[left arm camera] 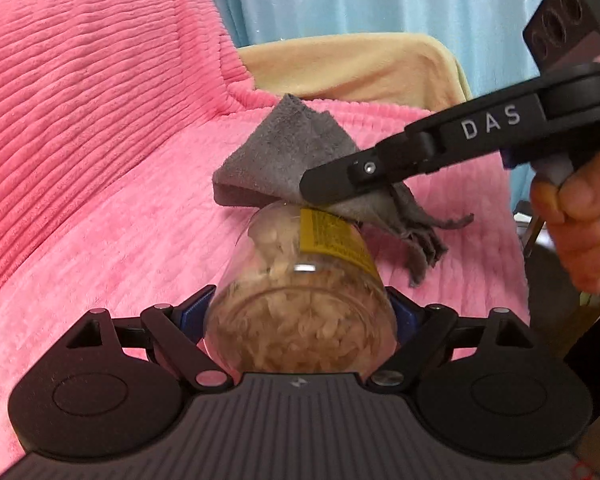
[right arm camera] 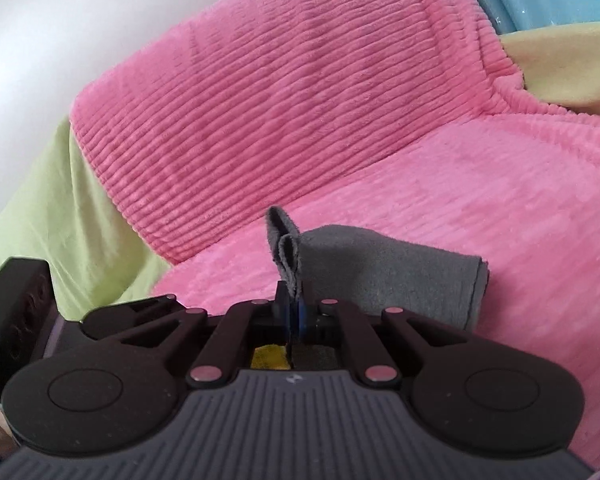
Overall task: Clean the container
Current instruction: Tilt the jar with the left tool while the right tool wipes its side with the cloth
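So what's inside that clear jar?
The jar is packed with pale, flaky pieces; what they are is unclear. The yellow label and grey cloth hide its far end.

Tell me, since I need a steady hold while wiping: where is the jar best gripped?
Grip the clear jar across its round body near the base, coming end-on, as the left hand-held gripper does. That leaves the label and far end free for the grey cloth.
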Demonstrator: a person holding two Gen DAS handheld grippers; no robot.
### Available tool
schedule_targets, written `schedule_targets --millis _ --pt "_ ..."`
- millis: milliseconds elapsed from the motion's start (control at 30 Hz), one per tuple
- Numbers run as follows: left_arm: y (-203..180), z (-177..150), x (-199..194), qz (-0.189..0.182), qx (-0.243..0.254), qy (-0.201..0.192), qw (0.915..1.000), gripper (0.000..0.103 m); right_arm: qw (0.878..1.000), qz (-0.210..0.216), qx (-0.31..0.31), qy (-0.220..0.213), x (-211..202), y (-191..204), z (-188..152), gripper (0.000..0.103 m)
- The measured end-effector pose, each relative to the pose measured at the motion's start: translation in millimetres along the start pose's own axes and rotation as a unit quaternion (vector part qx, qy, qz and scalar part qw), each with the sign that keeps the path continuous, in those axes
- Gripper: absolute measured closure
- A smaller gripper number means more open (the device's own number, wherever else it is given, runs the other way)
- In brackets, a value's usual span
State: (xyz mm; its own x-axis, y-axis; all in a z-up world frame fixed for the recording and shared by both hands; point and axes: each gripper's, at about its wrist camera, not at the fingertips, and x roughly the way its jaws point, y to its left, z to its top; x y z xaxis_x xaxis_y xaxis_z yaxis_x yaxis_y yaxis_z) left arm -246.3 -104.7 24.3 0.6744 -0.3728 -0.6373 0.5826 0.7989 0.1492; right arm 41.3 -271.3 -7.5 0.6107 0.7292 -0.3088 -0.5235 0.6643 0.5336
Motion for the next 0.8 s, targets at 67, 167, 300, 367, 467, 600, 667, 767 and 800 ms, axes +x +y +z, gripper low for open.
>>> schedule_targets --millis 67,167,300,367,467,600,667,767,800 --pt "-3 -1 -1 0.0 0.003 0.001 1.0 0.018 1.0 0.013 0.007 0.004 1 1 0 0.1" --pt "11 3 10 0.004 0.016 0.002 0.9999 0.018 0.997 0.069 0.014 0.031 4 5 -3 0.1" --pt "3 3 2 0.012 0.036 0.006 0.9993 0.018 0.99 0.121 0.03 0.063 11 3 -3 0.102" --pt "-2 2 -5 0.014 0.039 0.002 0.9992 0.018 0.994 0.088 0.038 0.047 10 -6 3 0.102" --pt "-2 5 -4 0.016 0.042 -0.003 0.999 0.018 0.998 0.032 0.052 0.022 7 -21 10 0.101" --pt "11 8 4 0.012 0.038 -0.008 0.9992 0.018 0.994 0.093 0.047 0.045 13 -5 2 0.1" --pt "15 6 5 0.013 0.039 -0.006 0.9991 0.018 0.99 0.124 0.024 0.066 16 8 -3 0.1" --pt "21 6 9 0.015 0.044 -0.007 0.9989 0.018 0.993 0.105 0.009 0.06 18 8 1 0.102" --pt "23 7 10 0.016 0.046 -0.008 0.9988 0.018 0.995 0.086 0.023 0.049 18 1 5 0.102"
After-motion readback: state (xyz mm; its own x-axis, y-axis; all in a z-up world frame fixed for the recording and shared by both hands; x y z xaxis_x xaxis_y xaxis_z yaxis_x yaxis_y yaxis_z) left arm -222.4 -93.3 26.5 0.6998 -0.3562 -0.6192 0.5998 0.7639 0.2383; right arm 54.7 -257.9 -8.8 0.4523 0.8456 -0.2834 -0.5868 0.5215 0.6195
